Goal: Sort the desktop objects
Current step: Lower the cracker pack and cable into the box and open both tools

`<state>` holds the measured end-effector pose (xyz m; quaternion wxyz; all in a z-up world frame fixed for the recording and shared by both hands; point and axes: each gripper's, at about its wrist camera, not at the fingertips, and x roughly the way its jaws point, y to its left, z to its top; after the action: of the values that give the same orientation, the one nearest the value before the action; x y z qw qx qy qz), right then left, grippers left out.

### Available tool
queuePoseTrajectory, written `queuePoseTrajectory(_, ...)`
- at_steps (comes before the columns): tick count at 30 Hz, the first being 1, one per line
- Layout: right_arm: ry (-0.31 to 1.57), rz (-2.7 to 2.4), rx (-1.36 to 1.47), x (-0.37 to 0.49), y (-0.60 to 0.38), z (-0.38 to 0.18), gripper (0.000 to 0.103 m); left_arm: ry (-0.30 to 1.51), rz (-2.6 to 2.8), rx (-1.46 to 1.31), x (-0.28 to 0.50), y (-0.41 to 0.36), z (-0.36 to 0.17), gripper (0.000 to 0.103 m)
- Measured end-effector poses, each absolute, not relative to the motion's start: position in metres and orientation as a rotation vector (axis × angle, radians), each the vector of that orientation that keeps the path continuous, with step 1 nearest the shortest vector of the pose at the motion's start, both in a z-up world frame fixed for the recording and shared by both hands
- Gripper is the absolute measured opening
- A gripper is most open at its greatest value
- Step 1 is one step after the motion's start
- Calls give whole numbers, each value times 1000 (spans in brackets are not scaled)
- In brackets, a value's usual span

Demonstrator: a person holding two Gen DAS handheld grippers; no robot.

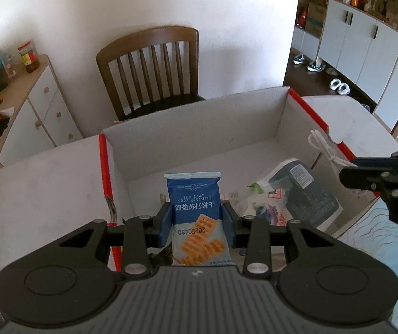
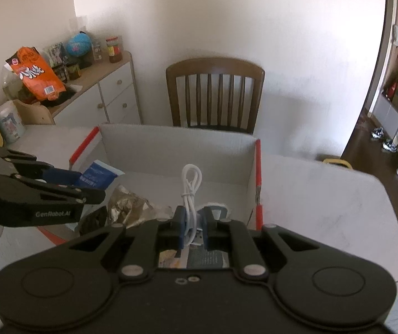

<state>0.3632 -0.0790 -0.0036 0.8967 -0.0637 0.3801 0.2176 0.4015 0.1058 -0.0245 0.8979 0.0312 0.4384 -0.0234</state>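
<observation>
My left gripper point(image 1: 197, 217) is shut on a blue packet of sea salt soda biscuits point(image 1: 196, 208), held upright over the near end of an open white cardboard box with red edges point(image 1: 193, 128). My right gripper point(image 2: 193, 218) is shut on a bundled white USB cable point(image 2: 190, 192), its loop sticking up above the same box point(image 2: 176, 144). In the left wrist view the right gripper point(image 1: 346, 171) shows at the right with the cable point(image 1: 325, 146). The right wrist view has the left gripper point(image 2: 93, 185) and biscuit packet point(image 2: 98, 176) at its left.
Inside the box lie a white and grey wrapped pack point(image 1: 296, 189) and a crumpled silvery bag point(image 2: 128, 203). A wooden chair point(image 1: 151, 69) stands behind the white table point(image 1: 37, 181). A sideboard point(image 2: 107, 94) with an orange bag point(image 2: 36, 73) and jars is at the left.
</observation>
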Motion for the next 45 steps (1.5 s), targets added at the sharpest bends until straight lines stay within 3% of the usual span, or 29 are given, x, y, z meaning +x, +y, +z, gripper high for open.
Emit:
queuePoseTrajectory(36, 929, 423, -208, 397, -57, -63, 11, 1030, -46, 81, 434, 109, -77, 37)
queuePoseTrajectory(45, 929, 426, -210, 395, -56, -65, 21, 1043, -46, 87, 434, 109, -81, 38)
